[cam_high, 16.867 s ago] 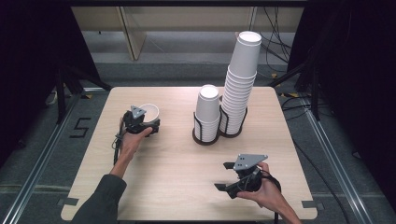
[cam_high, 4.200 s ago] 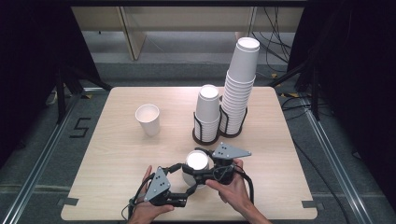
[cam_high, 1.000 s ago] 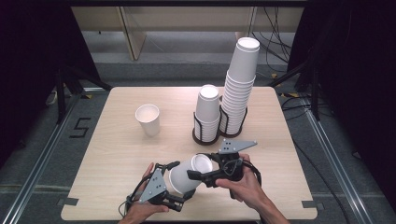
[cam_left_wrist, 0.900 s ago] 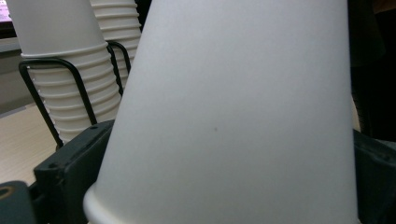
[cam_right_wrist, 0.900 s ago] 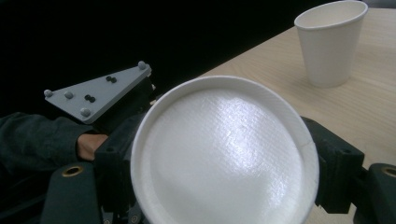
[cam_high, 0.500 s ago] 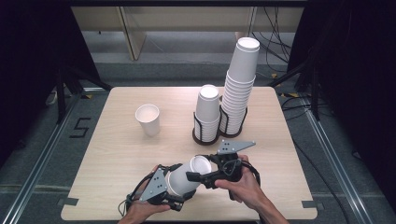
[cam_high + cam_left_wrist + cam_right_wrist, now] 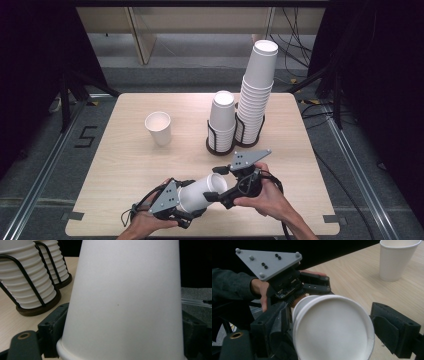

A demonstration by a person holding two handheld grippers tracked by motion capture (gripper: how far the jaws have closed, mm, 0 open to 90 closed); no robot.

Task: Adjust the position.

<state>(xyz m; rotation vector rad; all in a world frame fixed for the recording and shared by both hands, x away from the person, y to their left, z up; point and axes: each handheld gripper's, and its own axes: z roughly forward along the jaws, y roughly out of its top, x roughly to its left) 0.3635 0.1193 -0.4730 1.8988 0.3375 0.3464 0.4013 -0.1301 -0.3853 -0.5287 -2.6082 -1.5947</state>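
Clamping paper cup (image 7: 202,192), left hand-held gripper (image 7: 187,202) closing

You can read one mark: a black "5" (image 7: 86,136) on the grey floor (image 7: 40,150), just left of the table's (image 7: 125,165) left edge, level with the single paper cup (image 7: 159,128). The cups you handle and the stacked cups (image 7: 257,95) in their wire holders carry no print or logo. The grey three-cornered plate (image 7: 268,262) on the left gripper (image 7: 172,200), as you see it in the right gripper view, bears only dots and screw heads, no lettering. Nothing else readable shows on the table or either gripper.
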